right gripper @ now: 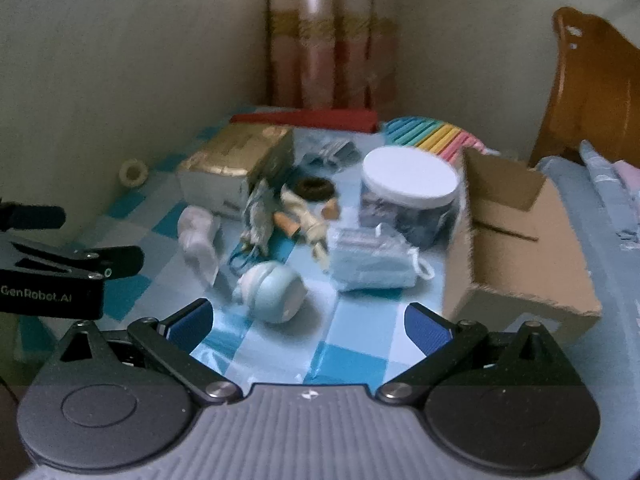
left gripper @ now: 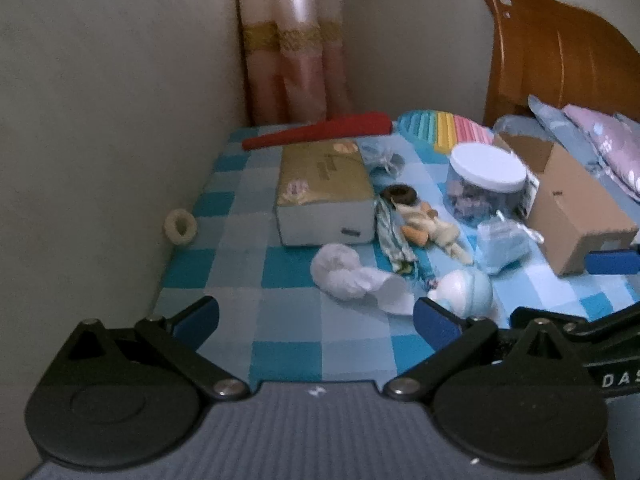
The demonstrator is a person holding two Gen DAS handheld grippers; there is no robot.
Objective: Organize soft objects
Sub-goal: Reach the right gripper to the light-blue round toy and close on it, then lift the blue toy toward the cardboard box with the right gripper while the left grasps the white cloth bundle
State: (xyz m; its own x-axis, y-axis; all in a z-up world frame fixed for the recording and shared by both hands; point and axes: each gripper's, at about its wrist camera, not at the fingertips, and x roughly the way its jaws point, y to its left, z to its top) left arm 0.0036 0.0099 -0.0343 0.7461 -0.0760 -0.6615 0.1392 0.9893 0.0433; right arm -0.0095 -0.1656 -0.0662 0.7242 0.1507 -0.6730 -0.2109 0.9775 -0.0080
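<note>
Soft things lie scattered on the blue checked bedspread point(left gripper: 288, 344). A white cloth bundle point(left gripper: 348, 276) point(right gripper: 198, 236) lies in front of a gold tissue box point(left gripper: 324, 188) point(right gripper: 236, 164). Near it sit a white and pale blue soft ball point(left gripper: 464, 292) point(right gripper: 272, 288), a cream plush doll point(left gripper: 428, 228) point(right gripper: 308, 220), a patterned fabric strip point(left gripper: 392, 236) and a bag of blue face masks point(left gripper: 504, 240) point(right gripper: 372, 260). My left gripper point(left gripper: 316, 320) is open, short of the cloth bundle. My right gripper point(right gripper: 308, 324) is open, just short of the ball.
An open cardboard box point(left gripper: 568, 204) point(right gripper: 516, 248) stands at the right, beside a clear jar with a white lid point(left gripper: 484, 180) point(right gripper: 408, 196). A red roll point(left gripper: 320, 132) and a rainbow mat point(left gripper: 444, 128) lie at the back. A wall runs along the left, a wooden headboard point(left gripper: 552, 56) and pillows at the right.
</note>
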